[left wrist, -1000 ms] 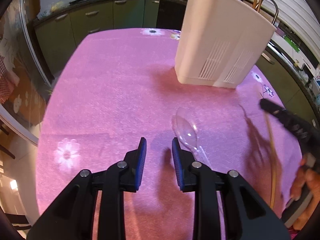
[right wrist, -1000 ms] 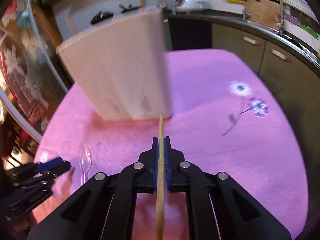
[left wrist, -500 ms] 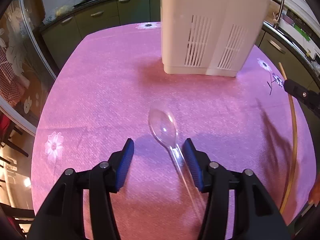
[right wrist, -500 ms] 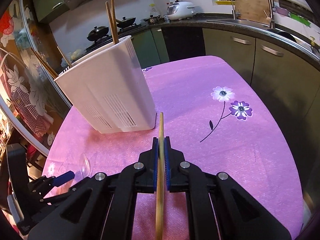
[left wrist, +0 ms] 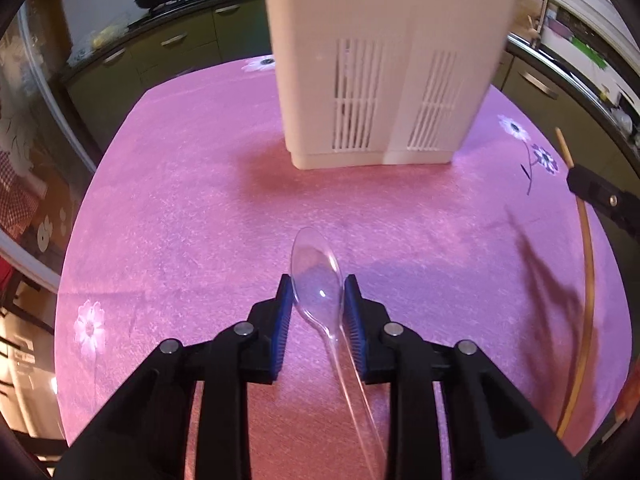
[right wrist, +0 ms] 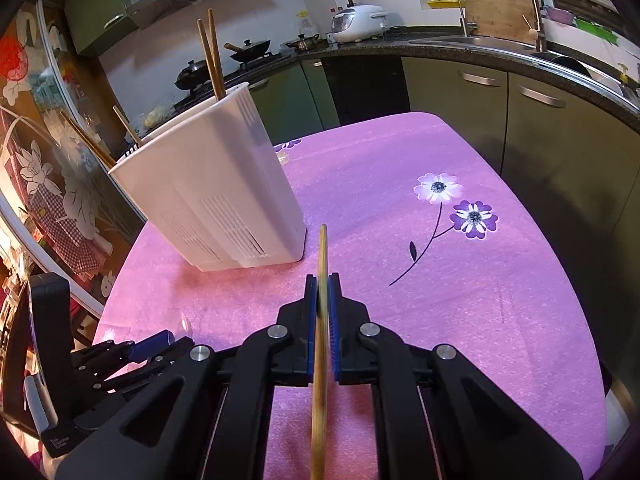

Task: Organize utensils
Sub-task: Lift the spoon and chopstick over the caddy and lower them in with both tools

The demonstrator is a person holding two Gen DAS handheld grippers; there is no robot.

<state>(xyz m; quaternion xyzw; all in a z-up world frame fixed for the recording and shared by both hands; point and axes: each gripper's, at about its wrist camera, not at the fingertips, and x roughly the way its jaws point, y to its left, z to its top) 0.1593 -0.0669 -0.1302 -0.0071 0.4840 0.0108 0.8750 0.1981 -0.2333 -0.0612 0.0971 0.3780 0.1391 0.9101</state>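
Nearest, the left tongs [left wrist: 317,304] have just been closing: half a second ago they straddled the clear plastic spoon [left wrist: 318,286] wide apart, and now the blue pads [left wrist: 285,320] press its bowl from both sides on the pink bench [left wrist: 180,200], so the pickup appears secured. The right tongs [right wrist: 322,292] stay clamped on a wooden chopstick [right wrist: 322,260]. Farther off stands the white utensil holder [right wrist: 208,192], already holding chopsticks, the likely destination for both items

small white print on the left gripper [right wrist: 120,364], too small to read
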